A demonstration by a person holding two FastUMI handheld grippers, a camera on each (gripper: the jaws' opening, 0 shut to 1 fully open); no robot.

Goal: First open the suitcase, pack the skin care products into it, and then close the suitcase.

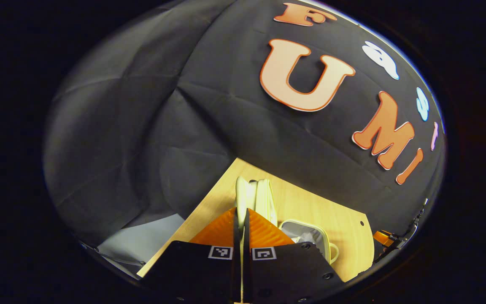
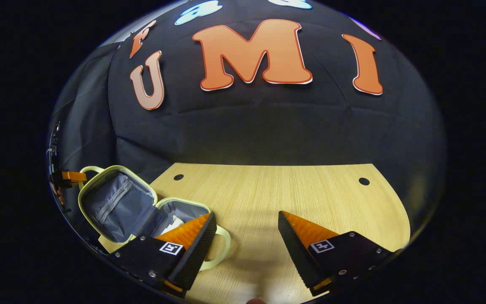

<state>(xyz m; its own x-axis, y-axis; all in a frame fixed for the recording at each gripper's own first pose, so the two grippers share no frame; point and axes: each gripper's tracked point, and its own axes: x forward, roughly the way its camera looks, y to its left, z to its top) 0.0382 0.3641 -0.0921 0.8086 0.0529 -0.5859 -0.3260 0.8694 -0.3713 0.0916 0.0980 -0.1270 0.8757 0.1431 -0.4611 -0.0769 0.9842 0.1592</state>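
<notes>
At the wooden surface [image 2: 268, 190], the pale-yellow, grey-lined suitcase [image 2: 120, 202] lay open, lid raised. The left hand-held gripper [image 1: 241, 211] pinched the lid's rim [image 1: 243, 192], nearest for closing; the right hand-held gripper [image 2: 247, 219] gaped wide, empty, beside the suitcase.

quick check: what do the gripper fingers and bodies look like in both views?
Both match: the left gripper and right gripper have wedge-shaped orange fingers with ribbed faces and dark serrated inner edges, on black bodies with visible screws. Each finger mount carries a small square black-and-white marker.

My left gripper [image 1: 241, 219] hides the lid's [image 1: 255, 196] near edge, so I can't tell whether it pinches it. My right gripper's finger [image 2: 192, 236] covers the suitcase's [image 2: 120, 207] near half (contents too hidden to name).
</notes>
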